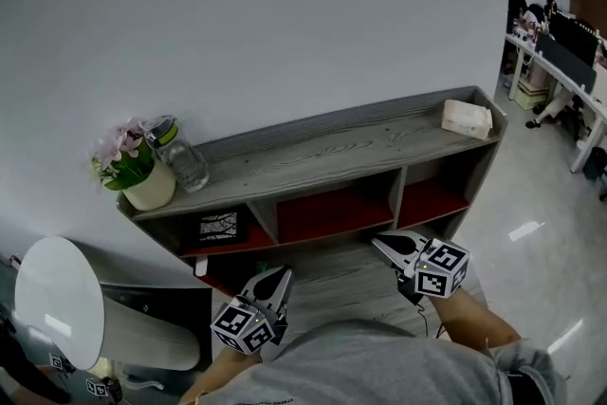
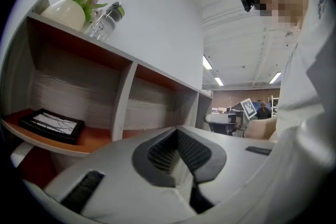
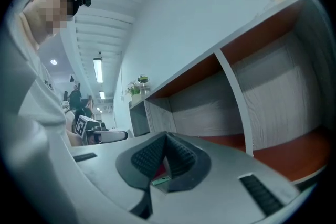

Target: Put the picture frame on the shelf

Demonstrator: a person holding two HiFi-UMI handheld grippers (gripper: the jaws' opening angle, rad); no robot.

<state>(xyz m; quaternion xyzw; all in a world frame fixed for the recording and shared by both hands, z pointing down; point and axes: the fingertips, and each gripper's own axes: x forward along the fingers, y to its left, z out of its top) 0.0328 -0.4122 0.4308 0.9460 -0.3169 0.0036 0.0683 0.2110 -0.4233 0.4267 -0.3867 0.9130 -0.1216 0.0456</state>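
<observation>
"Pale grey wall (image 1: 285, 14) — what stands against it?"

"A low shelf unit (image 1: 360, 147) in grey wood grain, with orange-red compartment floors. On its top there's a potted pink flower (image 1: 133, 168) at the left end with a glass jar (image 1: 182, 158) just beside it. A tissue box (image 1: 467, 119) sits at the right end."

"And the picture frame?"

"The picture frame (image 1: 220, 226) is in the left compartment of the upper row. It rests on the orange floor with its dark border and pale picture showing."

"How are the hands held?"

"Both forearms reach out from the person's grey-shirted torso at the bottom of the head view. The grippers are level and aimed at the shelf front, well apart from each other. The left gripper (image 1: 278, 275) points below and to the right of the frame, apart from it. The right gripper (image 1: 379, 242) is in front of the right-hand compartments."

"Jaws?"

"Left jaws are clenched tip to tip with nothing in them — right jaws are likewise pressed together and empty."
</observation>
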